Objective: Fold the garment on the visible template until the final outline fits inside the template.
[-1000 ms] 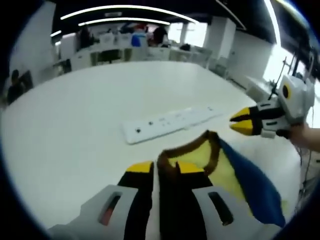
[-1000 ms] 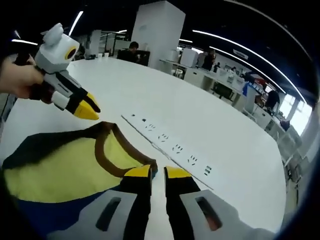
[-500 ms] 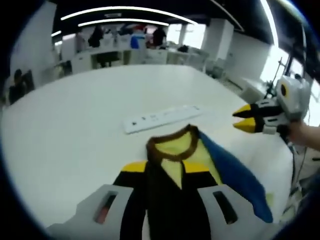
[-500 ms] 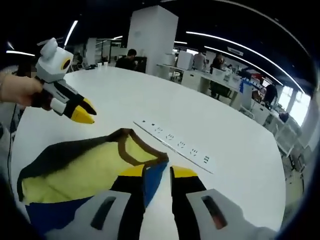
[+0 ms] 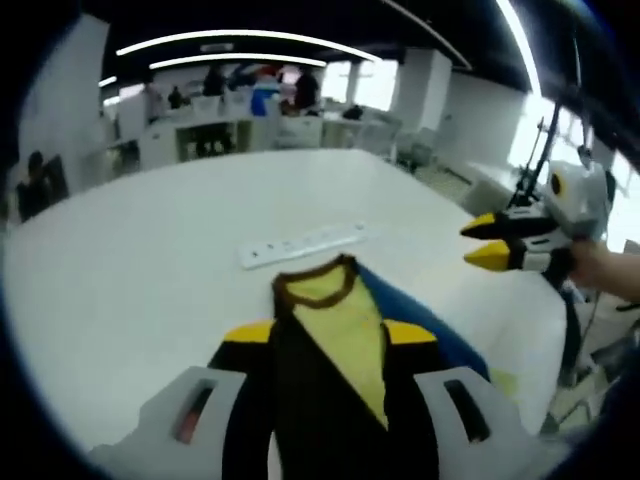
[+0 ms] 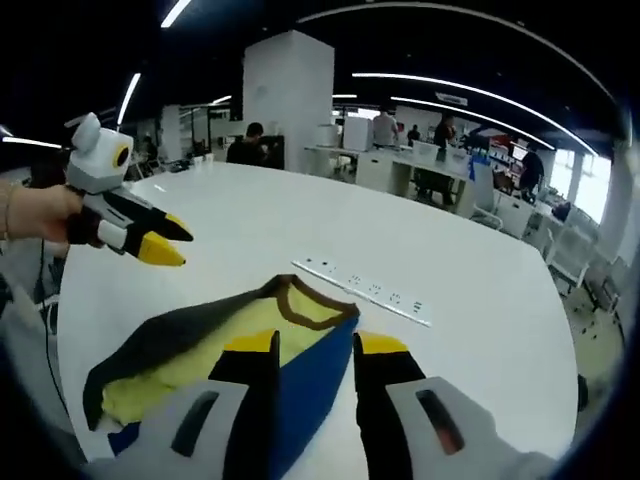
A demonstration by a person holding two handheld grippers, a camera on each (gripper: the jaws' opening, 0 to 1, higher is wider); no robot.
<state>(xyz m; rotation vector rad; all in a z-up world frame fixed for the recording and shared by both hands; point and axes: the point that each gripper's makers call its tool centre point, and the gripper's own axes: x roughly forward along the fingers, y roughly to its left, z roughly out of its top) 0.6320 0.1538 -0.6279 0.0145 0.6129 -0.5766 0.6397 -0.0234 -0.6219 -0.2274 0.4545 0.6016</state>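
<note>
Yellow, blue and dark-brown fabric garment (image 6: 230, 335), brown collar: on round white table (image 5: 150, 260). Left gripper (image 5: 325, 330) apparently clamps it; right gripper (image 6: 315, 343) likewise. White power strip (image 6: 362, 292): markings unreadable.

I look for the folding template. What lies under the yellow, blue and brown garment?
Under the yellow, blue and brown garment only the round white table shows around its edges. No template outline shows; whatever lies beneath the cloth is covered.

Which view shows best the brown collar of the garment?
The right gripper view: the brown collar lies open beyond the jaw tips, its curve unobstructed. In the left gripper view the collar is smaller, just beyond the jaws that hold the garment.
</note>
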